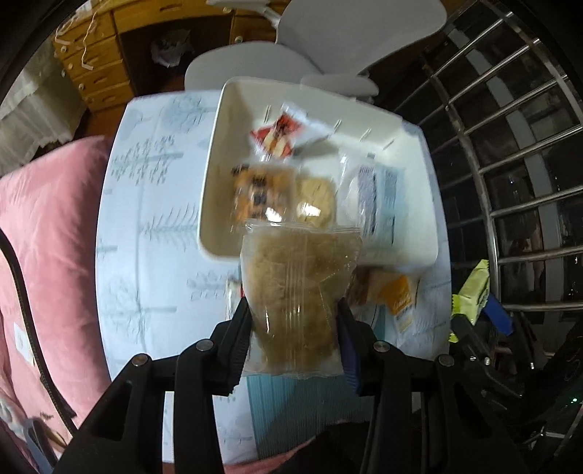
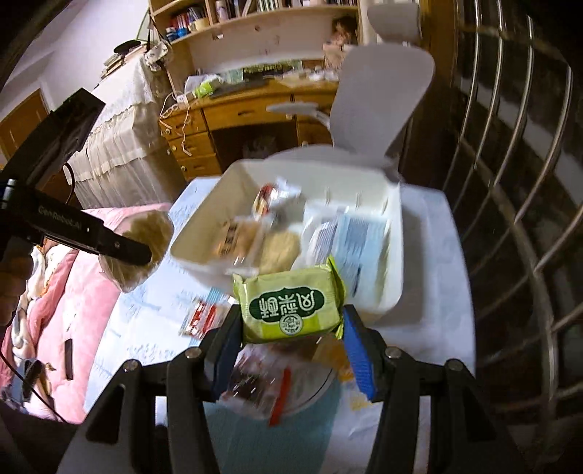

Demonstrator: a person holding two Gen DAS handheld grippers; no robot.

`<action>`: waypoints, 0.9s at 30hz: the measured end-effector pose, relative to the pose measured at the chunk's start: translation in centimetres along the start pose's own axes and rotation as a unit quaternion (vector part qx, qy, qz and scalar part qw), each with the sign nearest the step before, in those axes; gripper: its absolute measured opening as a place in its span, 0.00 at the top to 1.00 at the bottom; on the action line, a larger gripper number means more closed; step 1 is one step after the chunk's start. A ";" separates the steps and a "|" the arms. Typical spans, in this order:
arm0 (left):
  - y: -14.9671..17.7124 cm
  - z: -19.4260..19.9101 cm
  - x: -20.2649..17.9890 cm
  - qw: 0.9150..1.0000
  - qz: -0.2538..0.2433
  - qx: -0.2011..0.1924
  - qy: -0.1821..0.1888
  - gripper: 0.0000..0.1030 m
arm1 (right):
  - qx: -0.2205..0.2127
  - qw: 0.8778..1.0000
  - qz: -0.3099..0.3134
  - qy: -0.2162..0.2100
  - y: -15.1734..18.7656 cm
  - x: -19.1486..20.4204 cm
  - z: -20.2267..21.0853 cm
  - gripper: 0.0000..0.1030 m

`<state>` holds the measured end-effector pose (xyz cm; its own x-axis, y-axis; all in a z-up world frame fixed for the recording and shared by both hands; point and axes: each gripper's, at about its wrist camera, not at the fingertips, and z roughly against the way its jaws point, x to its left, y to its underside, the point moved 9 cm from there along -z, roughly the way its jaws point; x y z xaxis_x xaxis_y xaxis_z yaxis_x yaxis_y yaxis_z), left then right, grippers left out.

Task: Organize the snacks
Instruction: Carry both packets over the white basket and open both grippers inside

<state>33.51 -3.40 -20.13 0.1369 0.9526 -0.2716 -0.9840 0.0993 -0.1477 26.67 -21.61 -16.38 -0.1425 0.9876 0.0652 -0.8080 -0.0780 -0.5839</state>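
Left tongs (image 1: 295, 317) are clamping a clear plastic packet of brown crumbly cake (image 1: 297, 291), holding it just short of the white rectangular plastic bin (image 1: 211, 182). Right tongs (image 2: 291, 328) are gripping a green foil snack packet (image 2: 291, 304) at the bin's near rim. Loose wrapped snacks (image 2: 204, 317) are lying on the pale cloth-covered surface (image 1: 145, 255) beneath both tongs.

I am working in a lived-in bedroom at someone's home. A pink quilt (image 2: 73, 291) lies on the bed just beside the small cloth-covered counter (image 1: 145, 233). Behind it stands a wooden desk (image 2: 233, 116) with drawers, cluttered on top, and a shelf of books (image 2: 255, 11) above it. A white swivel chair (image 2: 382, 94) sits at the desk. Steel window bars (image 1: 510, 146) close the right side, dark beyond.
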 end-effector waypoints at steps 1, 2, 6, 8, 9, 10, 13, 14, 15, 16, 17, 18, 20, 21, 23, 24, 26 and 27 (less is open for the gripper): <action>-0.5 0.0 -0.2 1.000 0.000 -0.005 0.001 0.59 | -0.007 1.000 0.003 0.006 -0.8 -0.5 0.0 0.48; -1.2 0.0 -0.4 1.000 0.000 -0.011 0.002 0.59 | -0.013 1.000 0.004 0.011 -1.4 -0.8 0.0 0.48; -3.6 -0.2 -0.7 1.000 0.004 -0.030 0.006 0.59 | -0.026 0.999 0.004 0.031 -3.2 -2.1 -0.7 0.48; -4.7 -0.2 -0.7 0.999 0.005 -0.040 0.012 0.59 | -0.031 0.998 0.001 0.049 -4.3 -3.0 -1.2 0.48; -5.2 -0.2 -0.7 0.999 0.006 -0.047 0.015 0.59 | -0.033 0.998 -0.003 0.053 -4.6 -3.4 -1.4 0.48; -5.6 -0.3 -0.6 0.999 0.005 -0.052 0.016 0.59 | -0.035 0.998 -0.007 0.055 -4.8 -3.7 -1.6 0.48; -6.6 -0.4 -0.6 0.997 0.009 -0.067 0.025 0.37 | -0.034 0.997 -0.010 0.075 -5.3 -4.3 -2.3 0.46; -6.8 -0.3 -0.5 0.997 0.011 -0.071 0.030 0.32 | -0.029 0.996 -0.014 0.086 -5.3 -4.7 -2.6 0.43; -6.8 -0.3 -0.6 0.996 0.012 -0.076 0.035 0.31 | -0.025 0.995 -0.018 0.090 -5.2 -4.9 -2.7 0.39; -6.8 -0.2 -0.6 0.996 0.010 -0.080 0.037 0.31 | -0.020 0.995 -0.026 0.093 -5.1 -5.1 -2.9 0.38; -6.7 -0.1 -0.7 0.996 0.007 -0.082 0.038 0.31 | -0.018 0.995 -0.030 0.093 -4.9 -5.3 -3.0 0.37; -6.6 -0.1 -0.6 0.996 0.005 -0.081 0.039 0.31 | -0.016 0.995 -0.033 0.094 -4.8 -5.4 -2.9 0.37; -6.2 -0.3 -0.5 0.996 0.007 -0.075 0.043 0.31 | -0.013 0.994 -0.036 0.104 -4.5 -5.6 -2.8 0.37; -6.0 -0.3 -0.3 0.996 0.008 -0.073 0.043 0.31 | -0.012 0.993 -0.039 0.109 -4.3 -5.6 -2.5 0.37; -5.4 -0.4 0.0 0.997 0.010 -0.069 0.041 0.31 | -0.012 0.992 -0.045 0.115 -3.8 -5.6 -2.0 0.37; -5.1 -0.4 0.2 0.997 0.009 -0.068 0.040 0.31 | -0.012 0.992 -0.048 0.119 -3.6 -5.5 -1.7 0.37; -4.3 -0.4 0.5 0.997 0.006 -0.067 0.043 0.31 | -0.008 0.991 -0.053 0.125 -3.0 -5.2 -1.3 0.37; -3.9 -0.4 0.6 0.997 0.004 -0.068 0.048 0.31 | -0.006 0.990 -0.058 0.128 -2.5 -5.0 -1.0 0.37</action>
<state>37.50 -3.35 -20.13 0.1450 0.9211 -0.3614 -0.9617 0.0453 -0.2703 29.96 -26.26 -16.05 0.1015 0.9920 -0.0748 -0.8031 0.0374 -0.5946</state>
